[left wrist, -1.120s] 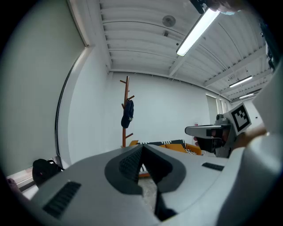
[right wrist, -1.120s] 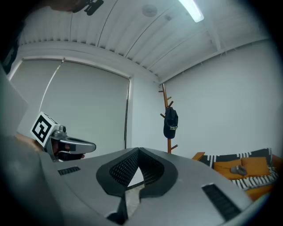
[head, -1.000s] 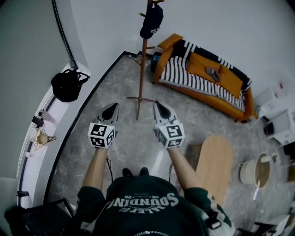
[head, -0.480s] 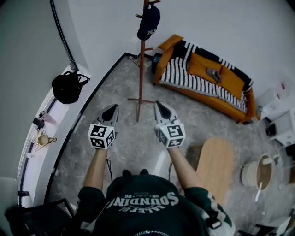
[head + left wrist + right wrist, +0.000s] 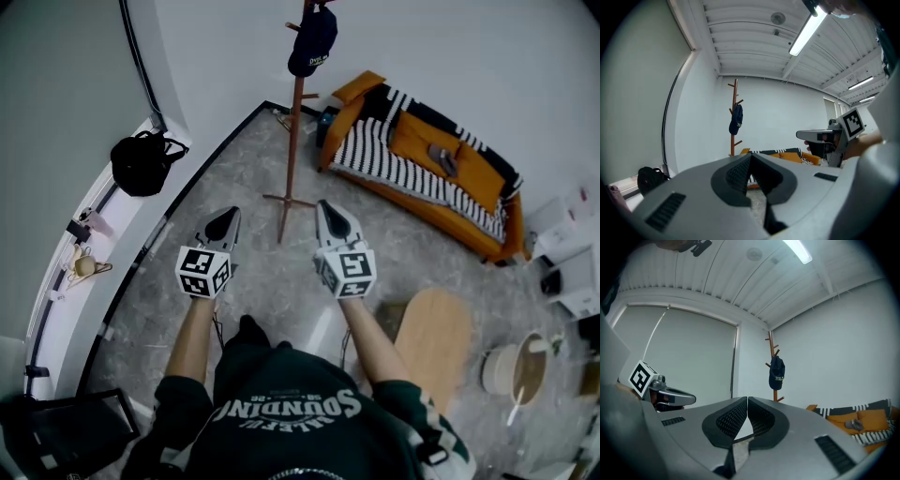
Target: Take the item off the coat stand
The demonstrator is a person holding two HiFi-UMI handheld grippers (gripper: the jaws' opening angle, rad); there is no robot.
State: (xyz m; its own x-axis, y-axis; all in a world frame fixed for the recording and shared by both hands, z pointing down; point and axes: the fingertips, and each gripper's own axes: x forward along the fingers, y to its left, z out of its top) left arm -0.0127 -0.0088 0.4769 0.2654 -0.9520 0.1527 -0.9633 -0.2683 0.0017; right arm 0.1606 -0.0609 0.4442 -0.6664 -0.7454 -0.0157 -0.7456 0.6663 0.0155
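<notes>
A dark navy cap [image 5: 312, 42] hangs high on a wooden coat stand [image 5: 292, 141] near the room's corner; the cap [image 5: 735, 119] also shows in the left gripper view, and the cap [image 5: 776, 372] in the right gripper view. Both grippers are held out level toward the stand, well short of it. My left gripper [image 5: 224, 225] is shut with nothing in it. My right gripper [image 5: 331, 218] is shut and empty too, its tips meeting [image 5: 747, 400].
An orange sofa [image 5: 441, 178] with striped covers stands right of the stand. A black bag [image 5: 141, 164] rests on the window ledge at left. A wooden board [image 5: 436, 333] and a round basket [image 5: 511, 361] lie on the floor at right.
The view has shifted a little: the stand and sofa sit slightly further right and lower. The person has stepped forward, one foot now showing. Both grippers stay shut.
</notes>
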